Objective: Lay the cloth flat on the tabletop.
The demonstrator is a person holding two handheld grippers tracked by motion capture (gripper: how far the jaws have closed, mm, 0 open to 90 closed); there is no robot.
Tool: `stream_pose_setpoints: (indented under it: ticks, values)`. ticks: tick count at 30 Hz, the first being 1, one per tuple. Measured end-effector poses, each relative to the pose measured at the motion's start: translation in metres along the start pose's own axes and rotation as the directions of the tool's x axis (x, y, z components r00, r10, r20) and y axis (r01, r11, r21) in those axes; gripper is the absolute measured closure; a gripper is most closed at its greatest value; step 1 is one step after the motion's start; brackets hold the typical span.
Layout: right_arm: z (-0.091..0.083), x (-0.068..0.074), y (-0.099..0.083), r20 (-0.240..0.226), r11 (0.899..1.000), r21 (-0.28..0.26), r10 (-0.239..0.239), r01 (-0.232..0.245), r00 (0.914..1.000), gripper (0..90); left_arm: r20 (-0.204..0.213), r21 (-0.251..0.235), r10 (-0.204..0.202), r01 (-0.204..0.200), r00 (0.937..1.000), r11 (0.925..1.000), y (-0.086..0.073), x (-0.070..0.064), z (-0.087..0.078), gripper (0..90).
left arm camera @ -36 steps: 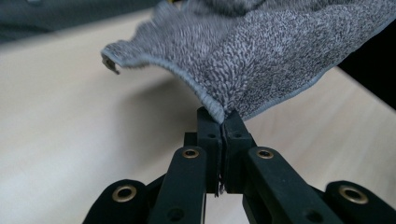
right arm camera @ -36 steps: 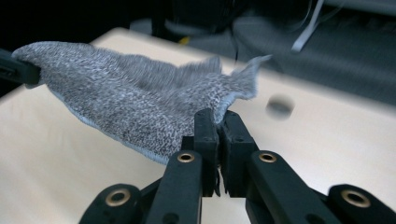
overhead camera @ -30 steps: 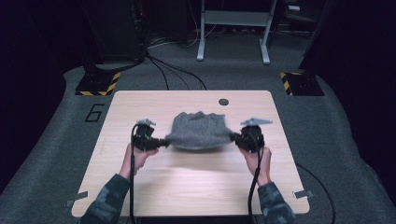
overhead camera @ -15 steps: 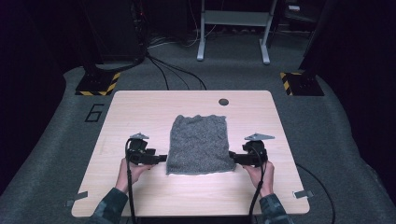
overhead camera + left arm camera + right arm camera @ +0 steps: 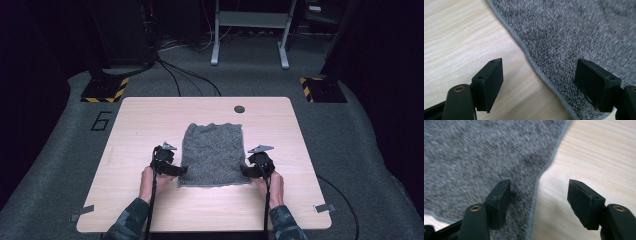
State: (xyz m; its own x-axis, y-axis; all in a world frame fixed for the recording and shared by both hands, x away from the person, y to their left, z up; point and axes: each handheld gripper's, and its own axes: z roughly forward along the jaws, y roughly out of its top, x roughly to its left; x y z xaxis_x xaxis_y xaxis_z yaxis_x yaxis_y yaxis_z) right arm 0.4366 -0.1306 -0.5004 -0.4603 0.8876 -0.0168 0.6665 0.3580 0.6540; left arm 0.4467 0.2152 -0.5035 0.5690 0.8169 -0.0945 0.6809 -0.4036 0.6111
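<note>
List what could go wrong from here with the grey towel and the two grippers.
1. Both grippers are open, left gripper and right gripper, each straddling a side hem of the grey towel. Closing now might pinch only the thin hem, which could slip out.
2. The towel's far edge looks slightly wavy, so a fold from here may come out uneven.
3. Jaws low on the wooden table could drag and bunch the cloth.

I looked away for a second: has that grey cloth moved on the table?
Yes. The cloth was bunched up nearer the dark hole in the table; now it lies spread flat, its near edge drawn toward the person, between the open left gripper and right gripper.
</note>
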Motion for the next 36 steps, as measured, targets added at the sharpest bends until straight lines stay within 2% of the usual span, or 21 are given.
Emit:
stream_pose_setpoints:
  ticks: [4,8,9,13,18,26,31,32,36]
  values:
    - [0.0,-0.003,-0.007,0.01,1.0,0.008,0.003,-0.003,1.0,34.5,-0.027,0.02,0.031,-0.031,0.9992,0.9993,-0.004,-0.003,0.003,22.7]
    - [0.001,-0.001,-0.014,0.015,1.0,0.017,0.003,-0.003,0.9999,32.6,-0.044,0.018,0.039,-0.039,0.9983,0.9991,-0.007,-0.005,0.003,22.4]
    - [0.0,-0.001,-0.018,0.008,1.0,0.01,0.019,-0.019,0.9998,31.5,-0.055,0.02,0.049,-0.048,0.9973,0.9986,-0.009,-0.006,0.002,22.4]
    - [-0.001,-0.001,-0.02,0.009,1.0,0.002,0.016,-0.016,0.9998,29.3,-0.078,0.015,0.069,-0.068,0.9945,0.9975,-0.012,-0.009,0.002,22.1]
    - [-0.002,0.0,-0.023,0.013,1.0,0.003,0.013,-0.013,0.9998,24.4,-0.082,0.011,0.066,-0.065,0.9945,0.9978,-0.014,-0.01,0.001,20.4]
    - [-0.005,0.0,-0.031,-0.006,1.0,0.007,0.004,-0.004,1.0,14.2,-0.097,-0.006,0.071,-0.072,0.9927,0.9974,-0.026,-0.014,-0.006,20.1]
    - [-0.009,0.003,-0.037,-0.012,1.0,0.002,0.001,-0.001,0.9999,12.7,-0.092,-0.013,0.084,-0.085,0.9922,0.9963,-0.038,-0.019,-0.014,20.1]
    - [-0.011,0.004,-0.039,-0.014,1.0,0.0,-0.002,0.002,0.9999,12.6,-0.101,-0.018,0.082,-0.085,0.9914,0.9963,-0.042,-0.021,-0.016,20.1]
    - [-0.021,0.011,-0.052,-0.028,1.0,-0.001,0.001,-0.002,0.9996,12.5,-0.092,-0.02,0.092,-0.094,0.9915,0.9953,-0.053,-0.026,-0.024,20.1]
